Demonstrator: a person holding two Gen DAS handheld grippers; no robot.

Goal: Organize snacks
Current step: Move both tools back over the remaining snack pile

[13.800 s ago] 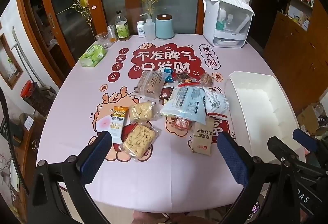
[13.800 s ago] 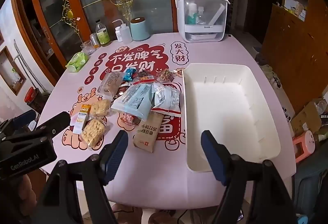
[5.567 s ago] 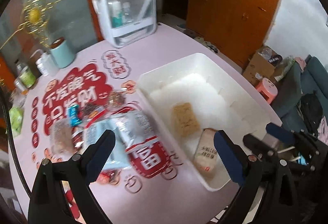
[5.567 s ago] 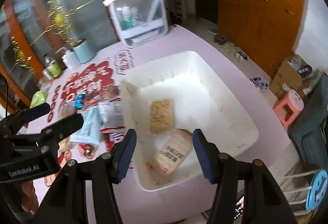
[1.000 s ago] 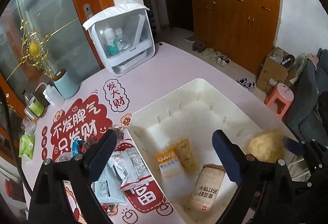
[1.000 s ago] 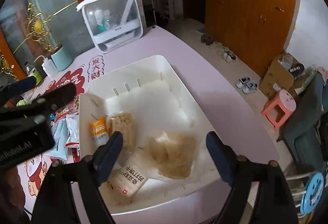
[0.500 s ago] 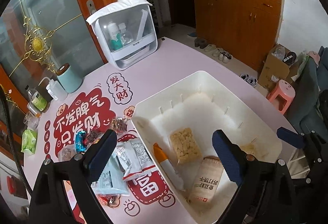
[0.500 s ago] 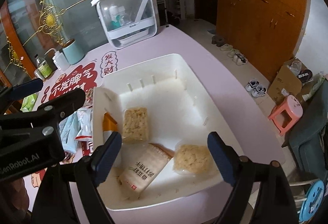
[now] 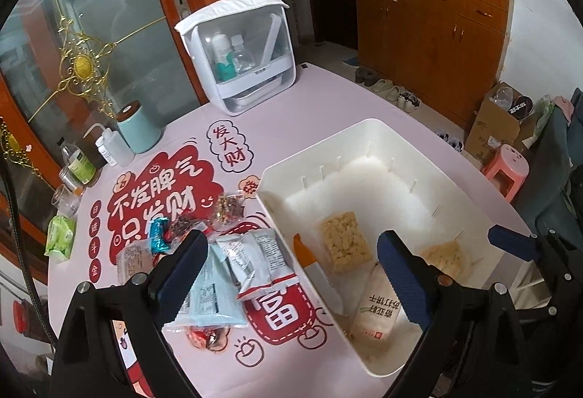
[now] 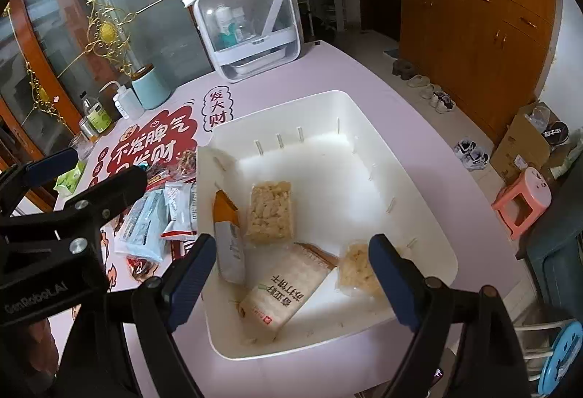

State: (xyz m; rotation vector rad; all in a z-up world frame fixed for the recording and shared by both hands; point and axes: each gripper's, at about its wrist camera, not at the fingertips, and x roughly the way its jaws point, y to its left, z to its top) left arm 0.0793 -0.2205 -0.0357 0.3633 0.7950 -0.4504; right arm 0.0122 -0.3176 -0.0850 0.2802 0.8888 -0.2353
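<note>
Four snacks lie in the white bin near the table's right edge: one puffed-rice bar mid-floor, one orange-topped packet leaning on the left wall, one beige cracker bag with Chinese print by the near wall, and one clear pack of pale pieces at the near right. Several more packets, too overlapped to count, lie left of the bin on the pink cloth's red Chinese lettering. The left gripper and right gripper both hang spread wide and empty; "GenRobot.AI" is readable on the left one's body.
</note>
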